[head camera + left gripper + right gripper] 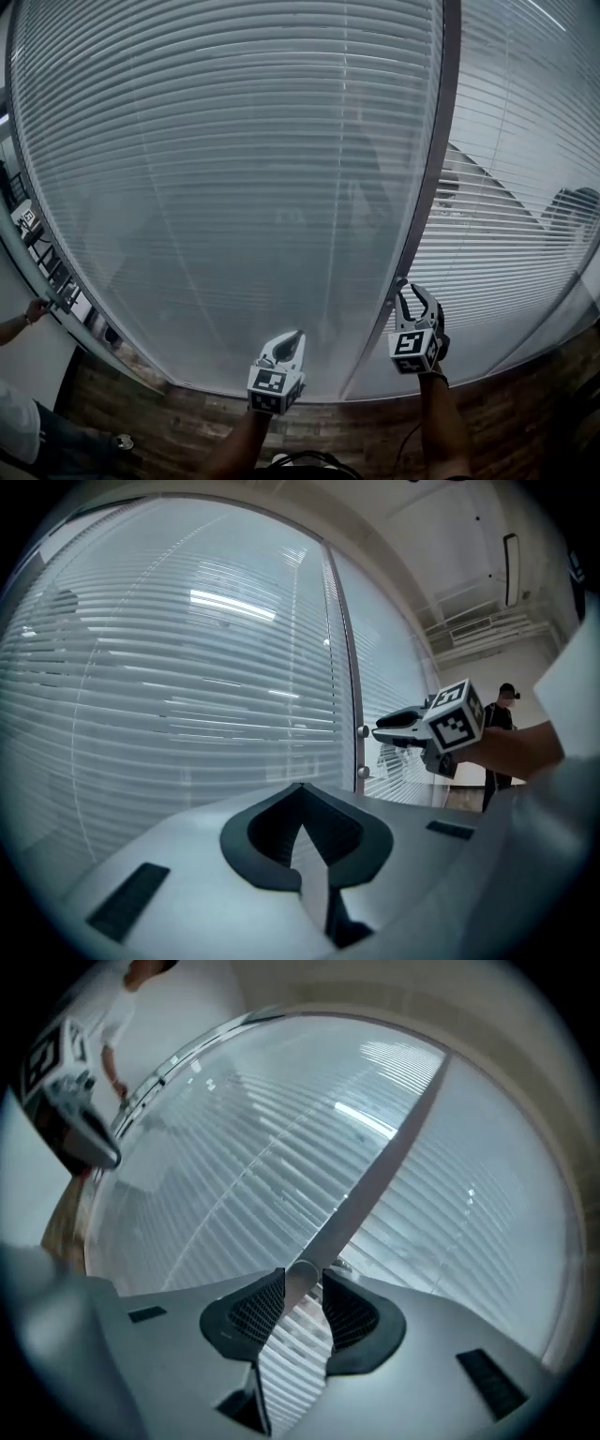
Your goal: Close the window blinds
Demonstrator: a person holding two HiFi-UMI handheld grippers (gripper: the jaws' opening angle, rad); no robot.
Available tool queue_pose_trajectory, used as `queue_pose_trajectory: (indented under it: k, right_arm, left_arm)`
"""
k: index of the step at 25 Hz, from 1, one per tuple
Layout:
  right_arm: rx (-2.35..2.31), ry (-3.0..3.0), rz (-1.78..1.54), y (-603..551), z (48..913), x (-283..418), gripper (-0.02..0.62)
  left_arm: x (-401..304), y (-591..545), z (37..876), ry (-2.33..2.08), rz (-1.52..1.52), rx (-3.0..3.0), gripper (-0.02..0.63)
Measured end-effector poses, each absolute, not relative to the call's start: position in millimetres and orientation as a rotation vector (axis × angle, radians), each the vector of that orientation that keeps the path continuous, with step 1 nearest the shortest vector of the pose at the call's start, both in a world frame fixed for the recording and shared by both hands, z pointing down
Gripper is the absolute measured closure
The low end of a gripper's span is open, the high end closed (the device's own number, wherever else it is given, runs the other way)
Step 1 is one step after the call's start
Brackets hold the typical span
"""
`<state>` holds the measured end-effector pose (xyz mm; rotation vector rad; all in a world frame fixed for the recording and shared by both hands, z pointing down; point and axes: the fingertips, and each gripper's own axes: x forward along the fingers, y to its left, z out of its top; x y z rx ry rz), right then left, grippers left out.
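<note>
- Window blinds (pixel 225 187) hang lowered over the big pane straight ahead. A second blind (pixel 511 216) covers the pane to its right, and a grey frame post (pixel 429 187) stands between them.
- Right gripper (pixel 302 1283): pads clamped on a small round knob (pixel 302 1275) that sticks out from the post. The knob fills the gap between the two pads.
- From the left gripper view, the right gripper (pixel 382 731) is level, its tips at the upper of two small knobs (pixel 363 730) on the post, just beside the blind's edge.
- Left gripper (pixel 300 787): tips together, nothing between them. It is held level, short of the left blind and not touching it.
- In the head view the left gripper (pixel 292 337) sits low in front of the left pane, and the right gripper (pixel 417 298) is at the foot of the post.
- Hard to make out: in the head view the knob is mostly covered by the right gripper's jaws.
- Left blind reads hazy and pale. Dark shapes show through the slats of the right one, but not clearly enough to name.
- Brick-pattern wall (pixel 187 417) runs below the sill. At the left edge, another person's hand (pixel 37 307) is cut off by the frame.
</note>
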<state>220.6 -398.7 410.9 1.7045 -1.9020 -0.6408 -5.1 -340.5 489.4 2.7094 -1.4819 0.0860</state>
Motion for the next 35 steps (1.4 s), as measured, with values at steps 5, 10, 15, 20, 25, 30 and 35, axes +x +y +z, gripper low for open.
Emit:
queue_pose_trajectory:
  k: [5, 10, 15, 20, 25, 30, 35]
  right_arm:
    - [1.907, -2.211, -0.266, -378, 414, 226, 0.471]
    - [1.918, -2.233, -0.143, -353, 431, 222, 0.483]
    - [1.901, -2.276, -0.135, -329, 456, 211, 0.592]
    - [1.892, -2.276, -0.182, -321, 451, 206, 0.592]
    - [1.875, -2.316, -0.11, -315, 463, 197, 0.594]
    - [1.776, -2.375, -0.085, -307, 483, 174, 0.592]
    - [1.733, -2.45, -0.111, -303, 493, 160, 0.594]
  left_arm:
    - [1, -337, 478, -1.491, 0.059, 2.701, 0.611]
    - [1, -332, 477, -1.505, 0.047, 2.694, 0.611]
    - [-3, -329, 485, -1.526, 0.058, 2.667, 0.611]
    - [-8, -323, 488, -1.553, 0.091, 2.655, 0.611]
    - [-18, -315, 478, -1.624, 0.081, 2.602, 0.611]
    - [-24, -300, 495, -1.667, 0.12, 2.582, 0.611]
    - [-34, -280, 509, -1.732, 0.151, 2.542, 0.611]
